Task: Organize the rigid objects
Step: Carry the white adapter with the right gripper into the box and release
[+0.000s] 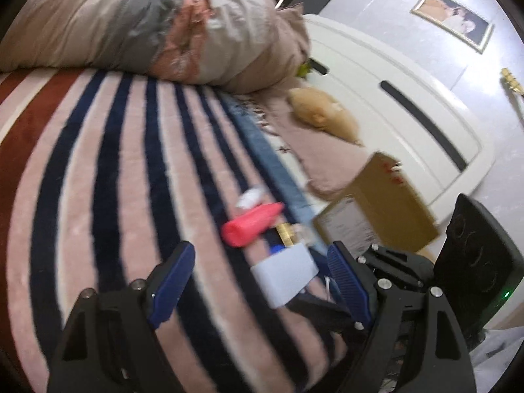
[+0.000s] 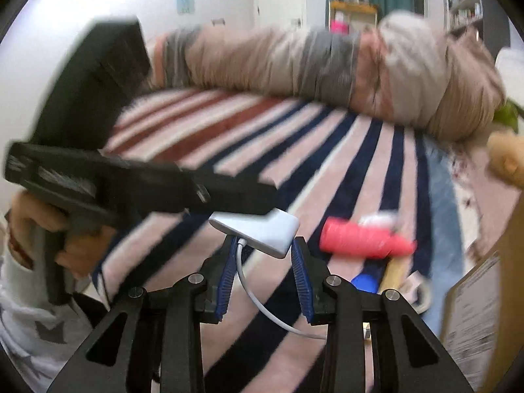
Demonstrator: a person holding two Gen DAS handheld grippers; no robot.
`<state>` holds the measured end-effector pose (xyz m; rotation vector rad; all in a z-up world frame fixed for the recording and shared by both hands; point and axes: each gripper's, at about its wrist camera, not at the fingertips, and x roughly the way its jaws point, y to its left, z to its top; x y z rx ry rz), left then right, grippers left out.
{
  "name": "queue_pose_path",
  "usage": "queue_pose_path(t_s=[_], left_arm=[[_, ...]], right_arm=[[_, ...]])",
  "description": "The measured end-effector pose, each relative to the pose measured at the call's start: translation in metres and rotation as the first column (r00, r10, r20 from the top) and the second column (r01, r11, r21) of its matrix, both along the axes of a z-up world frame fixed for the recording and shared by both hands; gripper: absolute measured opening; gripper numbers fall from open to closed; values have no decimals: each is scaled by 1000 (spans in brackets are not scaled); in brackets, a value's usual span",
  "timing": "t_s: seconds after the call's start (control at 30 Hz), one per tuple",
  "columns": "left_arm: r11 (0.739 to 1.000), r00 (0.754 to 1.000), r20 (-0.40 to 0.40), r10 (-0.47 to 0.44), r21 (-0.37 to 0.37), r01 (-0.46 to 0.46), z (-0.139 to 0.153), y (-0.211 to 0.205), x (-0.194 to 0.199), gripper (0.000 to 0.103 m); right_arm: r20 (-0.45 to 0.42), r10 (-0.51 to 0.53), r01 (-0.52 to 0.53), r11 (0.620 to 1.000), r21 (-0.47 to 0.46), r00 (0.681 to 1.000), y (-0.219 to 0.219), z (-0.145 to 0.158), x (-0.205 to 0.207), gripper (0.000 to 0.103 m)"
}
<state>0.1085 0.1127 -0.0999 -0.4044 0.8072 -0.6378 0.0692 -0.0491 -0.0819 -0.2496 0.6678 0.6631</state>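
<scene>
White plastic adapter block [image 2: 258, 229] sits pinched in the right gripper [image 2: 263, 245] at centre frame, while the left gripper [image 1: 258, 258] stands spread wide, empty.

Adapter [image 2: 258, 229] left of tube [image 2: 363, 240] on blanket [image 2: 327, 150], box [image 1: 383, 203] rightmost

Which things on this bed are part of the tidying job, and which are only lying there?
Part of the job:
white adapter, in the right gripper
pink bottle
cardboard box
blue cap

Only lying about:
rolled duvet
striped blanket
plush toy
</scene>
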Motion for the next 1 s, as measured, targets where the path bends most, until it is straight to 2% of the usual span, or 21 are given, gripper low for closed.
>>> queue_pose_path(t_s=[0.1, 0.13, 0.2, 0.3, 0.43, 0.5, 0.63, 0.73, 1.0], left_arm=[[996, 997, 43, -58, -69, 61, 29, -15, -14, 66], [995, 996, 61, -68, -72, 72, 38, -20, -17, 65], [996, 993, 95, -73, -53, 78, 59, -31, -23, 47], [996, 988, 131, -85, -30, 90, 88, -51, -27, 33], [992, 975, 184, -125, 12, 125, 122, -87, -33, 22], [988, 967, 204, -155, 31, 152, 134, -106, -35, 14], [977, 949, 240, -205, 99, 187, 158, -150, -37, 11], [967, 940, 237, -244, 139, 215, 165, -182, -32, 11], [931, 930, 156, -332, 210, 298, 143, -259, -13, 10]], right_arm=[[70, -10, 7, 999, 42, 998, -12, 29, -10, 29], [87, -12, 7, 998, 58, 996, -16, 36, -14, 29], [123, -10, -1, 996, 90, 992, -27, 52, -23, 29], [183, -27, 6, 993, 115, 983, -44, 73, -37, 27], [231, -68, 31, 987, 159, 971, -74, 94, -49, 25], [255, -100, 55, 983, 178, 962, -93, 103, -55, 25], [285, -151, 88, 971, 222, 947, -130, 120, -63, 25], [286, -198, 129, 962, 242, 937, -160, 122, -64, 25], [191, -302, 246, 931, 269, 934, -224, 101, -56, 25]])
